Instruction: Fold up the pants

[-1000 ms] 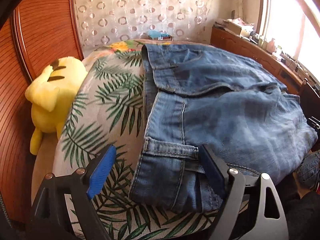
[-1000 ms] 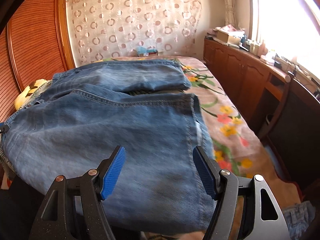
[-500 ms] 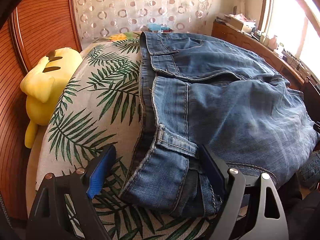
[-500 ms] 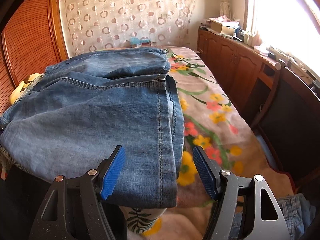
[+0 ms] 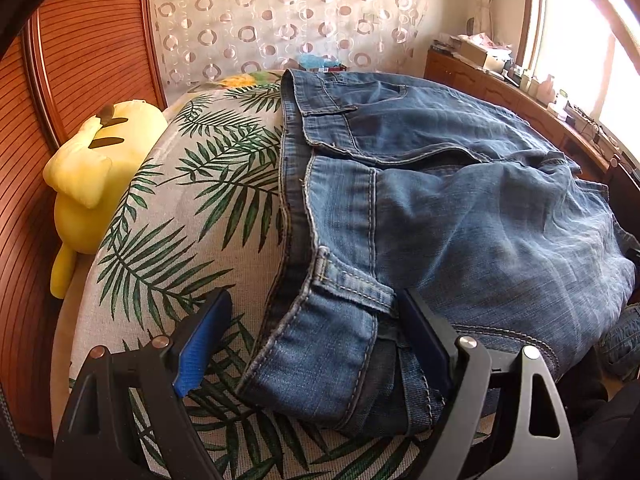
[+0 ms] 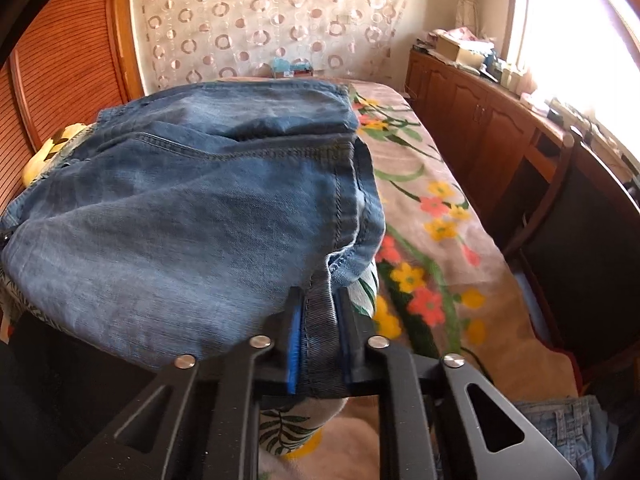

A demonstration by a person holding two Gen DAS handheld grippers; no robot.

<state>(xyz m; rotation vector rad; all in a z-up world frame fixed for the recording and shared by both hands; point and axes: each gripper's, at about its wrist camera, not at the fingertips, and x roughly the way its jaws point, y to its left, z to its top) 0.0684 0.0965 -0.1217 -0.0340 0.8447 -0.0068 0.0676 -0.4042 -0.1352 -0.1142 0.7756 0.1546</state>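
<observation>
My right gripper (image 6: pixel 318 344) is closing, its blue pads pinching the hem edge of the folded jeans (image 6: pixel 192 216) at the near corner of the bed. My left gripper (image 5: pixel 312 340) stands spread wide, the waistband corner of the jeans (image 5: pixel 440 208) lying between its fingers, its right pad against the denim. The jeans lie folded on a palm-leaf cover (image 5: pixel 180 216). Beyond, a yellow plush toy (image 5: pixel 96 176) leans by the wooden headboard (image 5: pixel 88 40); a floral bedspread (image 6: pixel 424 208) runs toward the curtain (image 6: pixel 260 20).

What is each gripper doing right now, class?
Left gripper: open, jeans waistband between its fingers, not pinched.
Right gripper: closing on the jeans hem.
</observation>
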